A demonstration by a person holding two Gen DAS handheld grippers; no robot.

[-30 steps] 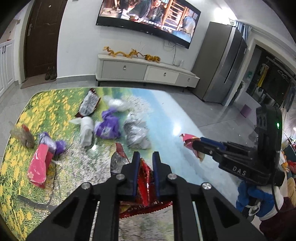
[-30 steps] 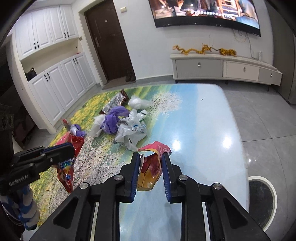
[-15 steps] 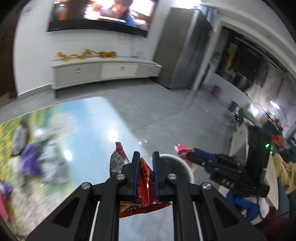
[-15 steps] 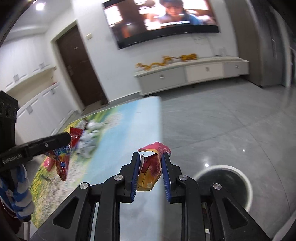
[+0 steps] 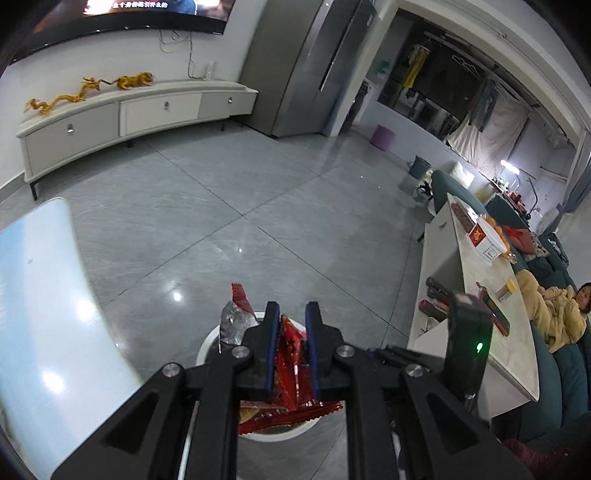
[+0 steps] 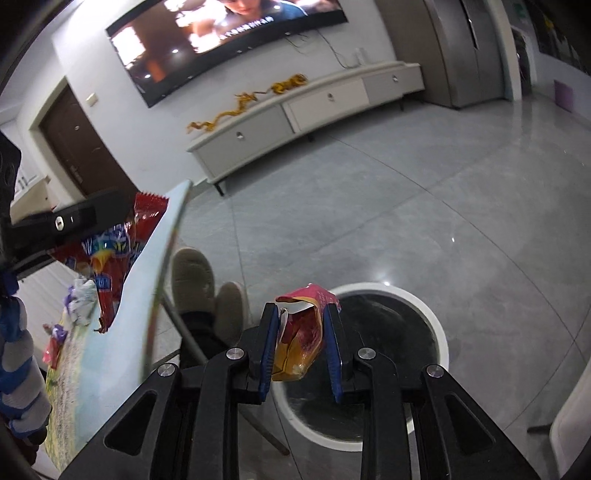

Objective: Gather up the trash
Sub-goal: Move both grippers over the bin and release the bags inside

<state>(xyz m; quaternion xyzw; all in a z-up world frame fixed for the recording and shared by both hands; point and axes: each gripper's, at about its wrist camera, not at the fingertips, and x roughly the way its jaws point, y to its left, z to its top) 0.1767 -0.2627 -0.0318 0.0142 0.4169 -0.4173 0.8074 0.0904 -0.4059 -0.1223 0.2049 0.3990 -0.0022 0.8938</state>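
Right gripper [image 6: 300,341] pinches upright pink-yellow wrapper [image 6: 303,332] above bin [image 6: 437,332].

Crinkled glossy foil wrapper [image 5: 291,354]; polished grey floor tiles [image 5: 258,206].

Not much here can be read. The television [image 6: 229,40] on the wall shows a line of white subtitles along the bottom of its picture, too small and smeared to make out; the same strip of subtitles shows on the television [image 5: 122,14] in the left wrist view, equally unreadable. A red-and-white box [image 5: 485,240] on the long counter carries a gold mark that cannot be deciphered. The red snack wrapper [image 6: 110,254] beside the table edge has blue and white printed lettering, but it is crumpled and no word comes clear.
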